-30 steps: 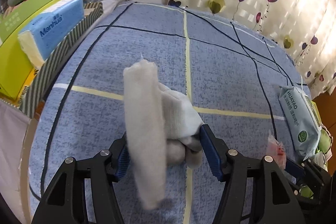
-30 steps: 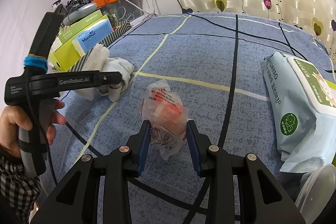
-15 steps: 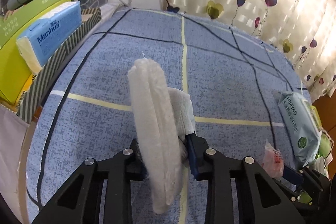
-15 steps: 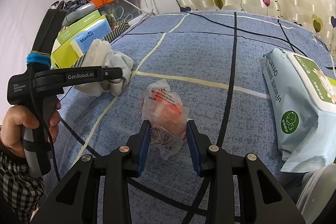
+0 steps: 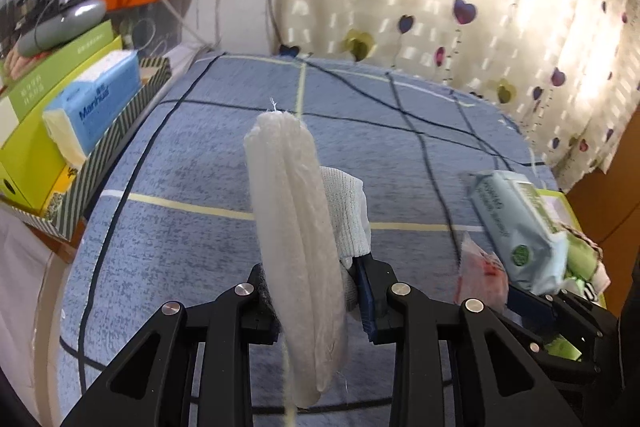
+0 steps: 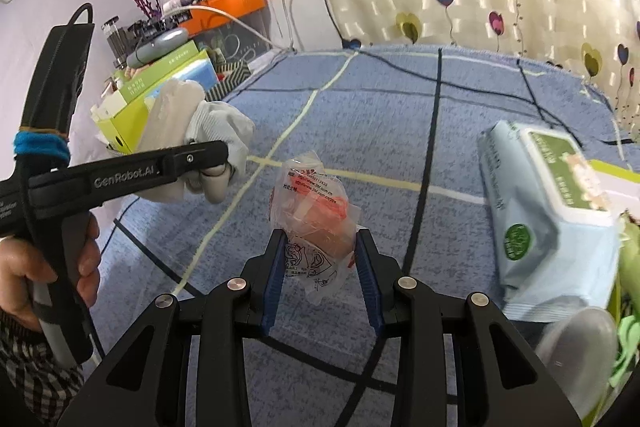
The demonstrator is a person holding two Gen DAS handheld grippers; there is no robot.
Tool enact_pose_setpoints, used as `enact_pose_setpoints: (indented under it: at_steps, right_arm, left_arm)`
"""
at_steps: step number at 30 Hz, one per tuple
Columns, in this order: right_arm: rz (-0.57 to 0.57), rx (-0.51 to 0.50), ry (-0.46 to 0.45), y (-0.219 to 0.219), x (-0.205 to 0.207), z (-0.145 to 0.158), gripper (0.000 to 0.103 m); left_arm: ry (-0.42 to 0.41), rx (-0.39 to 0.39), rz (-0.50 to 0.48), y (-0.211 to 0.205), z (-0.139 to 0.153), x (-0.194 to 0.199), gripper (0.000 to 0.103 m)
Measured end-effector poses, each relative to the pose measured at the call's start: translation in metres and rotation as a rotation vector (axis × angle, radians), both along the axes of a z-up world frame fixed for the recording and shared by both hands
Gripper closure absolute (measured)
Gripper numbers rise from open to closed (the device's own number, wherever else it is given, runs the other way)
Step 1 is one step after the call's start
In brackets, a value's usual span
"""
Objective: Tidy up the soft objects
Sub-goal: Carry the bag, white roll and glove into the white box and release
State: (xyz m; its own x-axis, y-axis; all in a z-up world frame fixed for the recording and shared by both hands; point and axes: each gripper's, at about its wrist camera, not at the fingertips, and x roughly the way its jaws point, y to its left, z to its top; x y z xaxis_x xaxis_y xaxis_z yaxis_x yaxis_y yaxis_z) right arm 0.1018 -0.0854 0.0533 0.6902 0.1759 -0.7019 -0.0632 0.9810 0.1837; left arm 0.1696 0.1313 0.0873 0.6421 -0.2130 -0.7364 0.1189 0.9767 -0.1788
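Observation:
My left gripper (image 5: pixel 316 301) is shut on a bundle of white soft things (image 5: pixel 296 227): a long white pad with a knitted white glove behind it. It holds them above the blue bed cover (image 5: pixel 200 155). The bundle also shows in the right wrist view (image 6: pixel 192 131), at the left, lifted off the cover. My right gripper (image 6: pixel 320 263) is shut on a small clear plastic packet with orange pieces inside (image 6: pixel 312 215), held above the cover. The packet shows at the right of the left wrist view (image 5: pixel 480 275).
A pack of wet wipes (image 6: pixel 548 211) lies at the right on the cover. Green boxes and a blue tissue pack (image 5: pixel 92 107) stand along the left edge in a striped tray. An orange bin (image 6: pixel 228 3) and cables are at the back. A heart-patterned curtain hangs behind.
My left gripper closed on the white bundle and lifted it up off the cover. My right gripper rose a little with the packet still in it.

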Motion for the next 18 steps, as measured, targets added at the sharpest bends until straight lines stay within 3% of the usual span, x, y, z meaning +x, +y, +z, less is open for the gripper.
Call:
enact_pose_setpoints:
  at_steps: [18]
  right_arm:
    - [-0.197, -0.049, -0.088, -0.095, -0.082, 0.059, 0.067]
  left_arm:
    - [-0.082, -0.034, -0.196, -0.1, 0.059, -0.038, 0.075]
